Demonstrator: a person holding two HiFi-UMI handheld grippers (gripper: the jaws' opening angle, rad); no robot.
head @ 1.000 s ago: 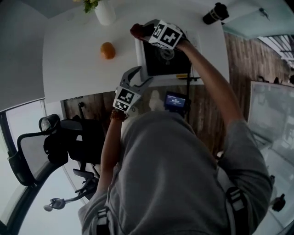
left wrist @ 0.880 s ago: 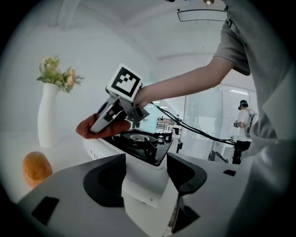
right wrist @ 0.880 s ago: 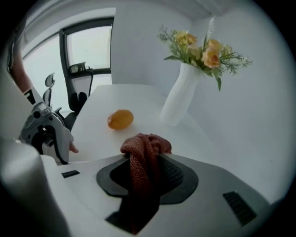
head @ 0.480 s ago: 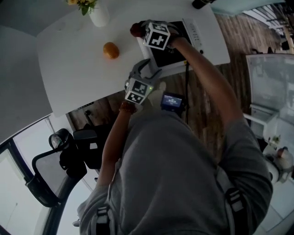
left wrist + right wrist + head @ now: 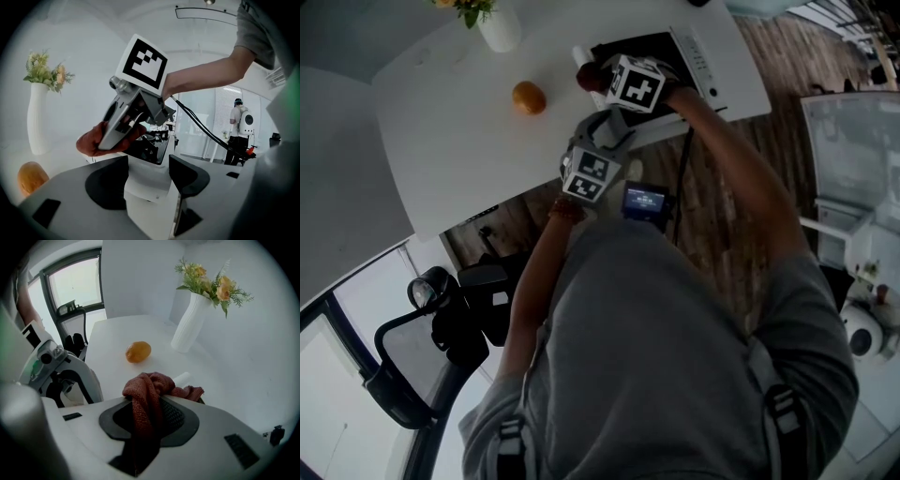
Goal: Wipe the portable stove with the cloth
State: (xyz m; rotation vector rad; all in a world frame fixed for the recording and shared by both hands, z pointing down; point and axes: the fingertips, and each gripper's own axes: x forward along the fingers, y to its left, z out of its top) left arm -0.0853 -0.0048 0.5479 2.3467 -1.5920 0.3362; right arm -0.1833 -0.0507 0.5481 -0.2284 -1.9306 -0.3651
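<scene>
Rust-red cloth (image 5: 147,390) bunched, at one edge of portable stove (image 5: 698,58): white body, black top, lying flat

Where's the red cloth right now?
In the right gripper view, the cloth is clamped in the right gripper's jaws, at the stove's left edge, with the orange fruit beyond.

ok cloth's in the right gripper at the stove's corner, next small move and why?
Probably drag the cloth across the black top of the portable stove toward its control strip. The right gripper is shut on the cloth at one corner, most of the top lies beyond it, and the left gripper seems clamped on the stove's near edge.
</scene>
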